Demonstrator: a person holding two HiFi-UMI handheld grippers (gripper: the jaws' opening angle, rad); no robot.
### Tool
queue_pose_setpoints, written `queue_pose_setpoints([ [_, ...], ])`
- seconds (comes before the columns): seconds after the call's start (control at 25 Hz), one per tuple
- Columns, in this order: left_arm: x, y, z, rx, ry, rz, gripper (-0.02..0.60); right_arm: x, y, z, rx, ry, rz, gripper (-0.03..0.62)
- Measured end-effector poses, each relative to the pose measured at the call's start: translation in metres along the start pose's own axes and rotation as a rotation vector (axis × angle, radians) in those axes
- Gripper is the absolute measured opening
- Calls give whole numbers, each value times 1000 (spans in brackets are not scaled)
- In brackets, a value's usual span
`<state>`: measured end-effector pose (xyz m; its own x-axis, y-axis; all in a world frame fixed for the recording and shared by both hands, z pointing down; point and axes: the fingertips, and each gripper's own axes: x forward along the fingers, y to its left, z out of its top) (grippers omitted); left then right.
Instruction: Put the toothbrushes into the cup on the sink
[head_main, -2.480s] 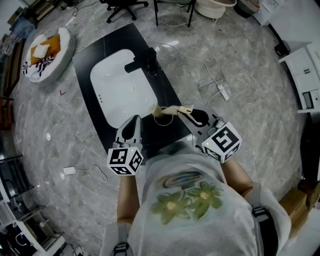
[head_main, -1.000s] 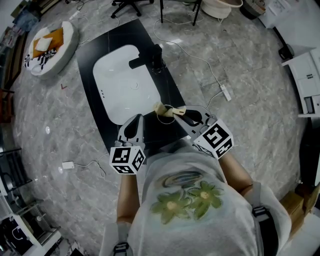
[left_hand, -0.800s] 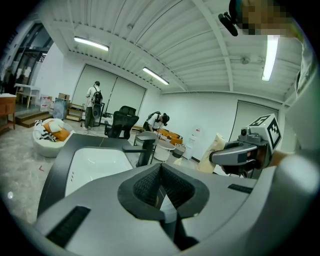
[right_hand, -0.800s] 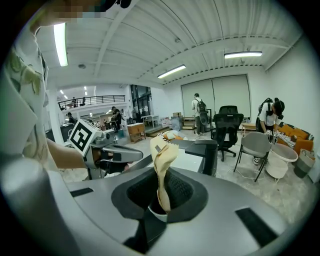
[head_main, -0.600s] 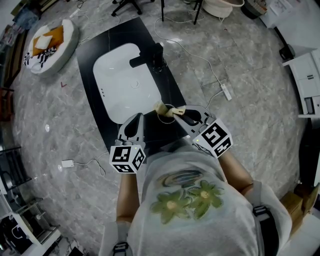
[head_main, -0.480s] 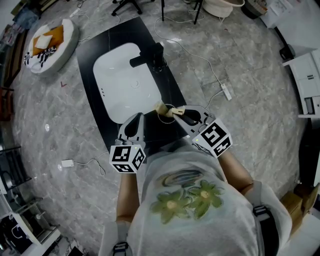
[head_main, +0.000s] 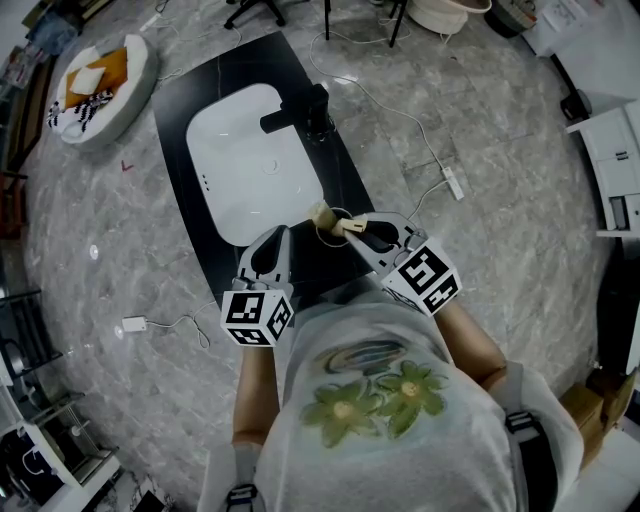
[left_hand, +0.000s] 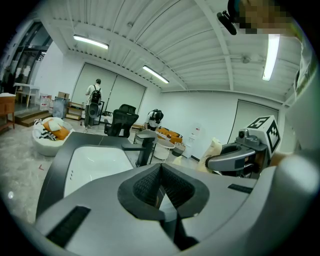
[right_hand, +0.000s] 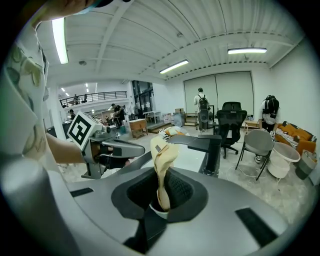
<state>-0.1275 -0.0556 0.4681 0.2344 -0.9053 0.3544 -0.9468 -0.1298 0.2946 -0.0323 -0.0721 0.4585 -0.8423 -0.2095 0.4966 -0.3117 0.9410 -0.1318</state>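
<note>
My right gripper (right_hand: 161, 195) is shut on a cream-coloured toothbrush (right_hand: 162, 165) that stands up between its pads. In the head view the toothbrush (head_main: 322, 214) pokes out to the left of the right gripper (head_main: 352, 226), over the near end of the black counter (head_main: 330, 180) beside the white sink (head_main: 250, 165). A thin pale ring (head_main: 328, 236), perhaps a cup's rim, lies just under the toothbrush; I cannot tell for sure. My left gripper (head_main: 272, 238) hangs close to the left, shut with nothing in it (left_hand: 160, 185).
A black faucet (head_main: 300, 110) stands at the sink's far right. On the marble floor are a round pet bed (head_main: 95, 90), a power strip with its cable (head_main: 450, 185) and a white adapter (head_main: 135, 325). Chairs stand beyond the counter, white furniture (head_main: 615, 150) at the right.
The right gripper has drawn a little leftward with the toothbrush, closer to the left gripper. The left gripper has kept still.
</note>
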Motion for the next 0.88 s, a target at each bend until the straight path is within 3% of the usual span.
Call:
queue_pose_setpoints([
  [0.88,-5,5,-3,-19,0,12,18,25,7,-24,-16,69,22,58],
])
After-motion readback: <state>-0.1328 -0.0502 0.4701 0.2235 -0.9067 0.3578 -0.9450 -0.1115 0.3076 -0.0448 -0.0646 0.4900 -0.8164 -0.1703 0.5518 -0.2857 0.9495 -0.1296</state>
